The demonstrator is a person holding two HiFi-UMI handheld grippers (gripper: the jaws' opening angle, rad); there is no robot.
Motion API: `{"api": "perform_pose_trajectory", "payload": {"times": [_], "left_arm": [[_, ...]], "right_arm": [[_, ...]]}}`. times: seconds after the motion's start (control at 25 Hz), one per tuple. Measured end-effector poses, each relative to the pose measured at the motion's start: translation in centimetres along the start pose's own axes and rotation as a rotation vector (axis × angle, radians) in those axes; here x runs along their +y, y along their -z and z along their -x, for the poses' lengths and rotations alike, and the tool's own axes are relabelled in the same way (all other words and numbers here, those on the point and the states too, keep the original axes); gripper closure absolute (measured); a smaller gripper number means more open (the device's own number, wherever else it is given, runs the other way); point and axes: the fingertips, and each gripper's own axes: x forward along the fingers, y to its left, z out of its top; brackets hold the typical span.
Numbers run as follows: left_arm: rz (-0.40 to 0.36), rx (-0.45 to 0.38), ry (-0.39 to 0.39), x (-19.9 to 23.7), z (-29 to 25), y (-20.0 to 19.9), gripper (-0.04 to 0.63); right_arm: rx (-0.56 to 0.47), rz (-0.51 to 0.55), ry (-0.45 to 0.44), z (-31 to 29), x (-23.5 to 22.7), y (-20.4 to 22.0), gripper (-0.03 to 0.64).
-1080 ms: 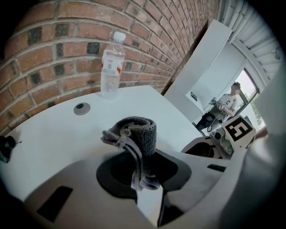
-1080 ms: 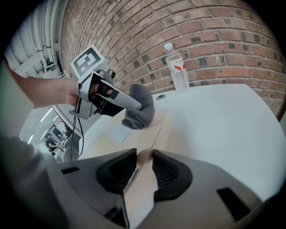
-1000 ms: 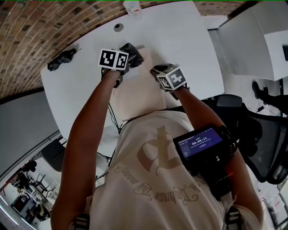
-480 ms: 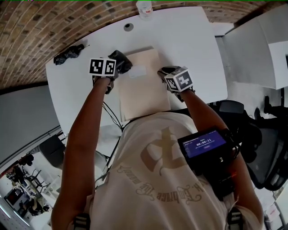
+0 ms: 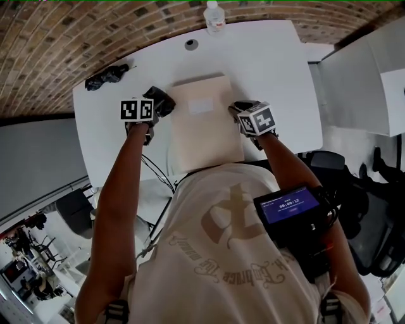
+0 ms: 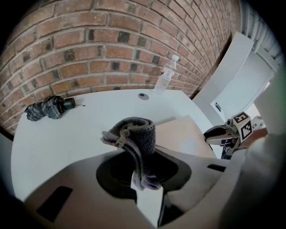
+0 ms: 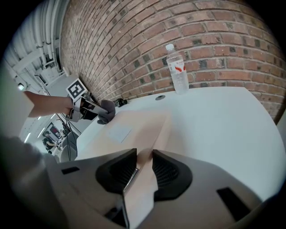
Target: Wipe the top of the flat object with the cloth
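Observation:
A flat beige object with a pale label lies mid-table. My left gripper is shut on a folded grey cloth, which hangs beside the object's far left edge. In the left gripper view the cloth stands up out of the jaws, with the beige object to its right. My right gripper is shut on the object's right edge. In the right gripper view that edge runs between the two pads, and the object stretches away towards the left gripper.
A clear water bottle stands at the table's far edge by the brick wall, next to a round cable hole. A dark bundle lies at the far left corner. A white cabinet stands to the right.
The left gripper with the cloth has slid from the object's far left corner to beside its left edge. The right gripper keeps its hold. The head view has shifted, so everything sits lower.

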Motion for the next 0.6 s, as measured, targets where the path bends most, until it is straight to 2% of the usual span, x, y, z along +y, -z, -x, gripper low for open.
{"api": "perform_pose_trajectory", "payload": {"times": [0.12, 0.24, 0.48, 0.6], "left_arm": [[-0.002, -0.009, -0.038, 0.8, 0.7, 0.2, 0.495], [-0.013, -0.039, -0.028, 0.0, 1.8, -0.2, 0.495], [-0.053, -0.08, 0.11, -5.6, 2.1, -2.1, 0.495], [-0.082, -0.073, 0.166, -8.9, 1.2, -2.7, 0.495]], "right_arm": [[0.0, -0.009, 0.002, 0.0, 0.0, -0.1, 0.497], [-0.015, -0.026, 0.001, 0.3, 0.1, -0.2, 0.497], [-0.058, -0.068, -0.008, 1.4, 0.5, -0.1, 0.495], [-0.069, -0.107, -0.025, 1.9, 0.7, 0.5, 0.492]]}}
